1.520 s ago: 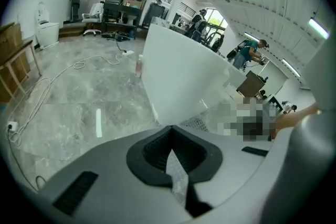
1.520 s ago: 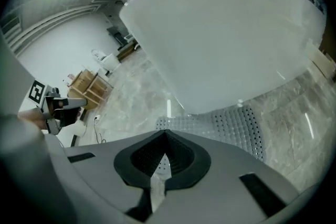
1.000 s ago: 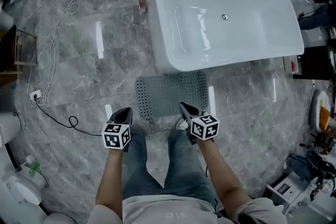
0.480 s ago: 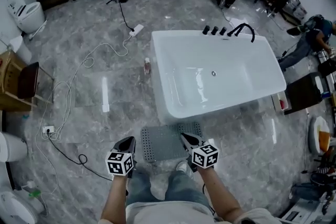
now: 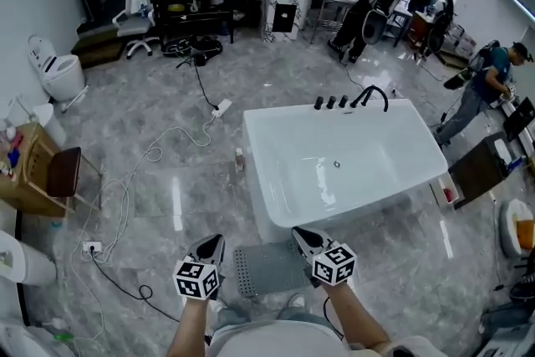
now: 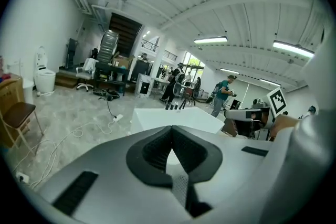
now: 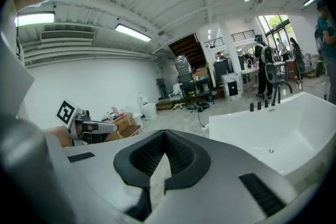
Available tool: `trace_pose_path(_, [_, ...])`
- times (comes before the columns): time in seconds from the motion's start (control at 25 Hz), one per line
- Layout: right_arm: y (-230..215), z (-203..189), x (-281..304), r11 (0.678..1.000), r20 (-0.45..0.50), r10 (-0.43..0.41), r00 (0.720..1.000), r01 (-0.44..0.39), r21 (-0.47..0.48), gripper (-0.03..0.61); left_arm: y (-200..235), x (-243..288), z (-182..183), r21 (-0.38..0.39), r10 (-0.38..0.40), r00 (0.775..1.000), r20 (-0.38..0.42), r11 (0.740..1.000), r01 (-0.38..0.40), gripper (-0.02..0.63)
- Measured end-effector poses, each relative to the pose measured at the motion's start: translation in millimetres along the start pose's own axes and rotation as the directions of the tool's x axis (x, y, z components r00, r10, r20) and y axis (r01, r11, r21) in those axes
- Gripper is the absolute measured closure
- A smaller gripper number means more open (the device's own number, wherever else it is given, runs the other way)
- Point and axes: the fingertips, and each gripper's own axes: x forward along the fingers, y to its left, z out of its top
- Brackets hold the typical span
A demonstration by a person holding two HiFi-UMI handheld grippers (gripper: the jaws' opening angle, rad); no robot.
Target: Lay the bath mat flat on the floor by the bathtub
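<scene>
The grey perforated bath mat lies flat on the marble floor, against the near side of the white bathtub. My left gripper hangs above the mat's left edge and my right gripper above its right edge, both lifted off it. In the left gripper view the jaws meet at their tips with nothing between them, and the bathtub lies beyond. In the right gripper view the jaws are also shut and empty, beside the bathtub.
A white cable with a power strip runs across the floor left of the tub. A small bottle stands at the tub's left corner. A toilet and a wooden chair are at the left. A person stands at the far right.
The head view has tilted up and risen, so the tub and mat have slid toward the bottom of the frame. Both grippers stay shut over the mat's edges.
</scene>
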Motion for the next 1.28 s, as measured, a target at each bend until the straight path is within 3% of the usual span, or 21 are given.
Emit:
trace_pose_path(0.16, [17, 43, -23, 0.998, 0.08, 0.017, 0.997, -0.013, -0.054, 0.561, -21, -11, 41, 0.055, -0.02, 0.998, 0.067, 0.998, 0.016, 0.597])
trace_pose_path(0.4, [44, 77, -56, 0.991, 0.166, 0.039, 0.985, -0.018, -0.131, 0.561, -56, -35, 85, 0.137, -0.079, 0.983, 0.168, 0.989, 0.056, 0.597])
trace_pose_path(0.6, [52, 84, -76, 0.985, 0.23, 0.032, 0.973, 0.008, -0.172, 0.561, -79, -46, 100, 0.206, -0.114, 0.97, 0.214, 0.976, 0.069, 0.597])
trace_pose_path(0.96, [56, 96, -105, 0.983, 0.278, 0.021, 0.96, 0.032, -0.183, 0.561, -99, -65, 123, 0.224, -0.121, 0.952, 0.283, 0.973, 0.058, 0.597])
trace_pose_path(1.28, [60, 101, -115, 0.981, 0.3, 0.008, 0.954, 0.051, -0.189, 0.561, -105, -69, 120, 0.243, -0.121, 0.953, 0.277, 0.969, 0.052, 0.597])
